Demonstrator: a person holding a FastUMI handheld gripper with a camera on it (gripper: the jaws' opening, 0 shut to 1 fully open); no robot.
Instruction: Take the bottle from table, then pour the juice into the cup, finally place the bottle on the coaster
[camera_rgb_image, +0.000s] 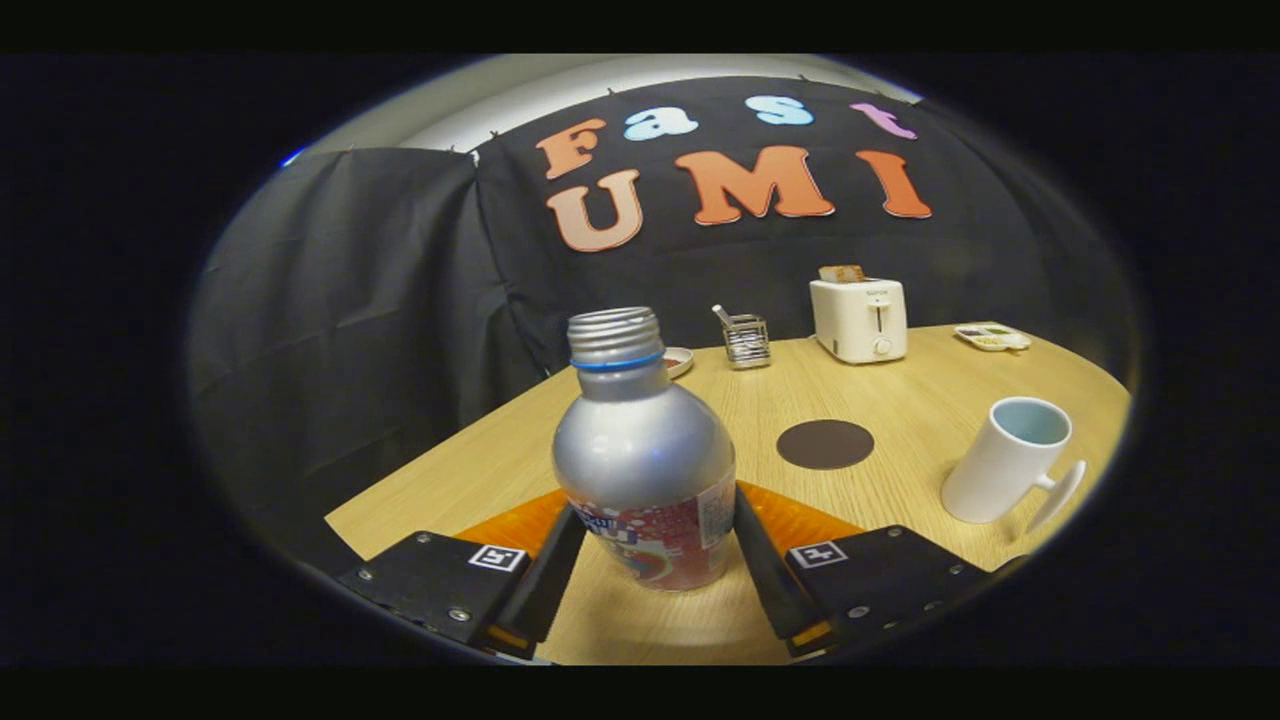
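A silver aluminium bottle (643, 455) with a threaded open neck, a blue ring and a red printed label stands upright between my fingers. Both fingers press on its lower body, so the gripper (650, 535) is shut on it. Whether its base touches the wooden table (640, 630) I cannot tell. Beyond the fingers to the right lies a round dark brown coaster (825, 444). Further right stands a white mug (1010, 460) with a pale blue inside and its handle turned to the right.
At the back of the table stand a white toaster (860, 318) with toast in it, a wire holder (746, 341), a small red-rimmed dish (677, 361) and a white tray (992, 337) with food. The table's left edge runs along black cloth.
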